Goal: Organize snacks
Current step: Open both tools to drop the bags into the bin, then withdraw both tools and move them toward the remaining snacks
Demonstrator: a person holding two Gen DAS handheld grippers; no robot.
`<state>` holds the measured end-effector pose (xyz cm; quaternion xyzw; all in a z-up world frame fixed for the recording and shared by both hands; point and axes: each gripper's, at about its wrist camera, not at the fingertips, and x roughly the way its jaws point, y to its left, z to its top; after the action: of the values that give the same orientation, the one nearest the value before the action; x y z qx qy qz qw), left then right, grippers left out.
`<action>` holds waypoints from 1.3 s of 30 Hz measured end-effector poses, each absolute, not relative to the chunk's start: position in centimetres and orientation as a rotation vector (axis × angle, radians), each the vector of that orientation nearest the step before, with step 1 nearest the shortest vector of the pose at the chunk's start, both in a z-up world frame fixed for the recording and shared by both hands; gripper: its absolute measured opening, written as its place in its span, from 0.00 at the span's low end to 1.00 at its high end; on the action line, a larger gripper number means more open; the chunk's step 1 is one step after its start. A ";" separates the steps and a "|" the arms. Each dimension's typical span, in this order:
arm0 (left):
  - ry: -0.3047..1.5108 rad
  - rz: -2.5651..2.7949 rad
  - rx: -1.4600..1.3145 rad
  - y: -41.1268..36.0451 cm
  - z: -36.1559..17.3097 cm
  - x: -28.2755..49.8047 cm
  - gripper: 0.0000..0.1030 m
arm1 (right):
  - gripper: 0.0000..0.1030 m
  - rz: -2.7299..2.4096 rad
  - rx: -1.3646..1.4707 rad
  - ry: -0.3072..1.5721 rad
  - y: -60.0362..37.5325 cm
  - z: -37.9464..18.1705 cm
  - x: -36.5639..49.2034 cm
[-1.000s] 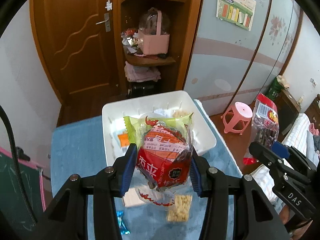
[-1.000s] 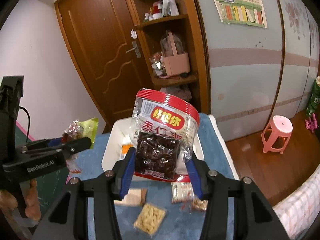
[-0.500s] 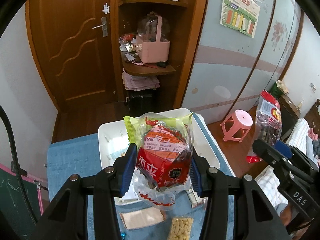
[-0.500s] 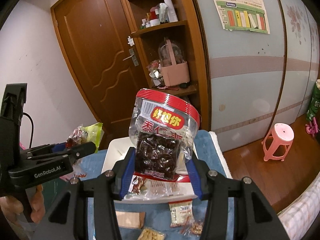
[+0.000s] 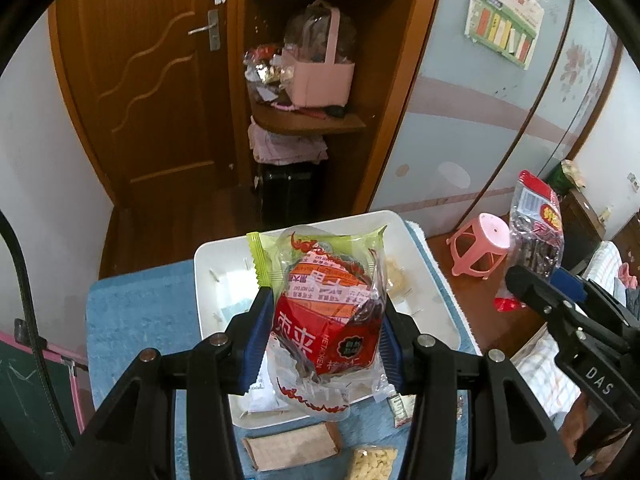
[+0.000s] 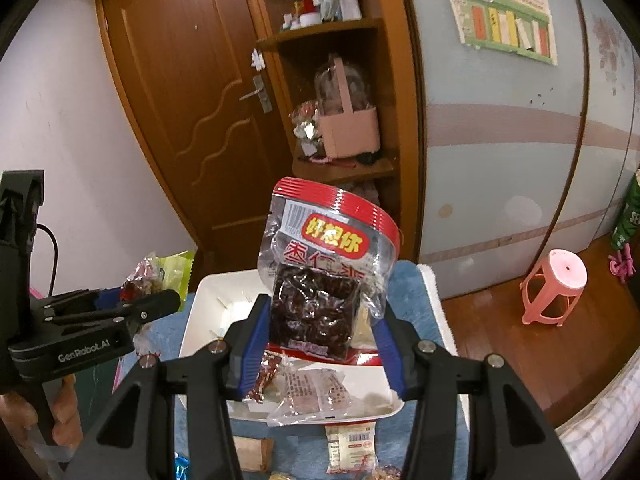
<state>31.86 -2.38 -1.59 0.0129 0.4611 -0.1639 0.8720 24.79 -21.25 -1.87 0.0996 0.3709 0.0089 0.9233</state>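
My left gripper (image 5: 324,336) is shut on a red and green snack bag (image 5: 328,312), held above the white tray (image 5: 208,276) on the blue cloth. My right gripper (image 6: 322,340) is shut on a clear bag of dark dates with a red top (image 6: 320,276), held over the same tray (image 6: 200,312). The tray holds small wrapped snacks (image 6: 312,396). The right gripper with its date bag (image 5: 536,232) shows at the right of the left wrist view. The left gripper (image 6: 132,308) shows at the left of the right wrist view.
Loose snack packets lie on the blue cloth in front of the tray: a brown packet (image 5: 292,448), a peanut packet (image 5: 372,464), a small sachet (image 6: 352,448). A pink stool (image 6: 554,288) stands on the floor at right. A wooden shelf with a pink basket (image 5: 320,76) and a door stand behind.
Both grippers, still holding their bags, have moved forward over the tray. The tray and loose packets now sit lower and nearer in both views.
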 end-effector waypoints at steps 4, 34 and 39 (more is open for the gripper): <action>0.977 -0.324 0.038 -2.2 -2.3 32.4 0.47 | 0.51 0.020 0.192 0.791 -20.7 -2.9 26.0; 0.906 -0.218 0.072 -0.3 0.5 26.8 0.87 | 0.75 0.025 0.193 0.776 -19.1 -1.4 20.8; 0.883 -0.215 0.091 -0.5 1.6 24.3 0.87 | 0.75 0.034 0.195 0.769 -19.2 -0.7 18.4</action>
<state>24.26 -0.47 1.59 0.0440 0.4264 -0.1040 0.8975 18.41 -19.17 -0.73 0.0952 0.3747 0.0166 0.9221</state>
